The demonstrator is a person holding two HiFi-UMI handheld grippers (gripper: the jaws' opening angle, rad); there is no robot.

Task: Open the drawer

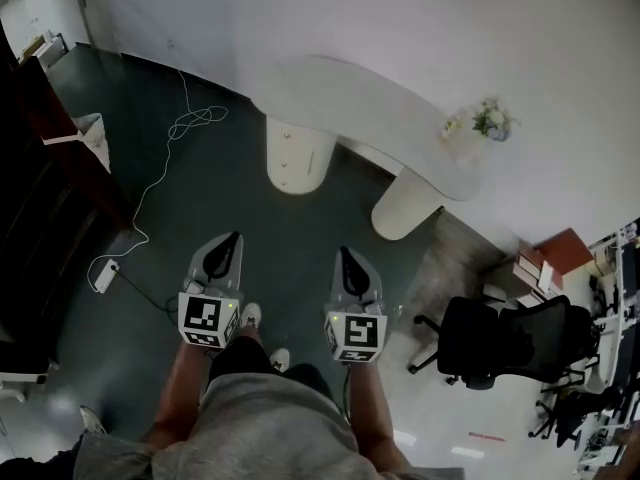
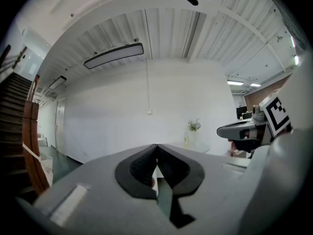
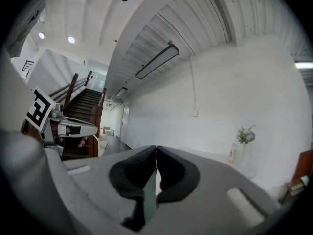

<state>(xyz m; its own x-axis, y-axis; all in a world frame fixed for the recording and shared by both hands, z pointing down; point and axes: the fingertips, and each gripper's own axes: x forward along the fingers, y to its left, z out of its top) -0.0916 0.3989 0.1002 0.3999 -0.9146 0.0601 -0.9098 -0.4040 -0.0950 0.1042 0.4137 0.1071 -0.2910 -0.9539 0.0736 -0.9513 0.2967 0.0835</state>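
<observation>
I see no clear drawer front in any view. A white curved table (image 1: 350, 83) stands ahead on two round pedestals. The nearer pedestal (image 1: 297, 156) bears two small dark dots on its face. My left gripper (image 1: 229, 241) and my right gripper (image 1: 345, 256) are held level side by side above the dark floor, well short of the table. The jaws of both are shut with nothing between them, as the left gripper (image 2: 156, 148) and the right gripper (image 3: 156, 151) show in their own views. Each gripper also shows at the edge of the other's view.
A vase of flowers (image 1: 490, 120) stands on the table's right end. A black office chair (image 1: 500, 343) is at the right, with stacked books (image 1: 540, 266) behind it. A white cable runs to a power strip (image 1: 103, 275) on the left. Dark stairs (image 3: 83, 104) rise at the left.
</observation>
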